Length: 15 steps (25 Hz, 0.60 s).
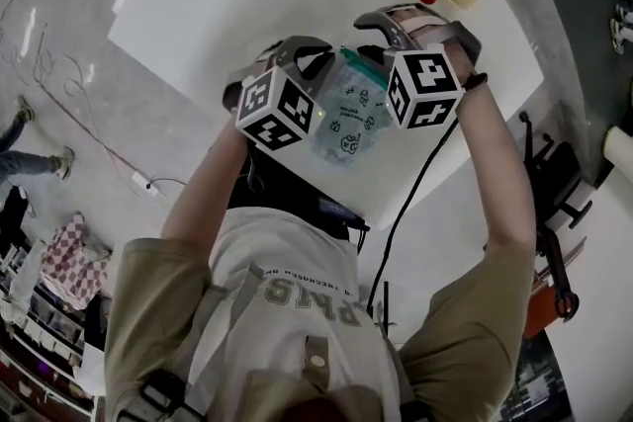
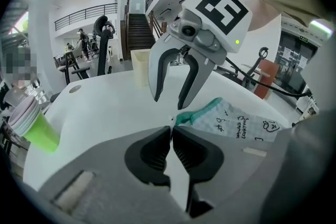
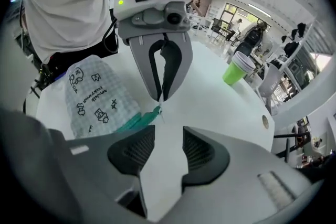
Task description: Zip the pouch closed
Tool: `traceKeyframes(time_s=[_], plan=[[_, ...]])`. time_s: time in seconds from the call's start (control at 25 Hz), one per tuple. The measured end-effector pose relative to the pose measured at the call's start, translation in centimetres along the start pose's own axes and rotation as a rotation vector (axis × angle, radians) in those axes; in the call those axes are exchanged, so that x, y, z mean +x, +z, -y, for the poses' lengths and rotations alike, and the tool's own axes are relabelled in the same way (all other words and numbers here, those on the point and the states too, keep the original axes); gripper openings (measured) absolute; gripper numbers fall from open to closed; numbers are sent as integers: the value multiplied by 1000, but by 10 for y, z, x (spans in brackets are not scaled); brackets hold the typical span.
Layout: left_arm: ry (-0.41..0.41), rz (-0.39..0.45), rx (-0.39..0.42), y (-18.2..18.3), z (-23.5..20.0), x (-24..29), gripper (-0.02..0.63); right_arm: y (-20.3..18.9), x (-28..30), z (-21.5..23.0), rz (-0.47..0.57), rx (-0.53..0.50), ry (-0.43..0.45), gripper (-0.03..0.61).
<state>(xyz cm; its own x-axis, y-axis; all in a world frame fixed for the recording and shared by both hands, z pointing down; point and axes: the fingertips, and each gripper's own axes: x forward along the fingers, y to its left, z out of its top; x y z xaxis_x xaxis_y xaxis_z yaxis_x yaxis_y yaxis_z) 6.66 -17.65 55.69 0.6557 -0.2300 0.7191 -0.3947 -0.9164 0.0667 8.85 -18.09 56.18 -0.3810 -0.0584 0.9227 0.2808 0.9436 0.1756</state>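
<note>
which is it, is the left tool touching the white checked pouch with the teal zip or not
Touching. The right gripper view shows the left tool shut, its tips pinching the teal zip end of the white checked pouch.

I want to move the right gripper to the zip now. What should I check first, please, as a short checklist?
1. Left gripper shut on the teal edge of the pouch: ok.
2. Right gripper open, nothing between its jaws: ok.
3. Zip pull in view: cannot tell, too small.
4. Pouch rests on the table: ok.
5. Cup stands away from the pouch: ok.
</note>
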Motion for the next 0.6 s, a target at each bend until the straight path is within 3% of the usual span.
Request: traceKeyframes(time_s=[0.16, 0.6], plan=[[-15, 13, -1, 1, 0, -2, 25, -1, 12, 4, -53, -110, 21, 159], [-55, 19, 27, 2, 2, -1, 25, 4, 24, -9, -75, -245, 160, 131]])
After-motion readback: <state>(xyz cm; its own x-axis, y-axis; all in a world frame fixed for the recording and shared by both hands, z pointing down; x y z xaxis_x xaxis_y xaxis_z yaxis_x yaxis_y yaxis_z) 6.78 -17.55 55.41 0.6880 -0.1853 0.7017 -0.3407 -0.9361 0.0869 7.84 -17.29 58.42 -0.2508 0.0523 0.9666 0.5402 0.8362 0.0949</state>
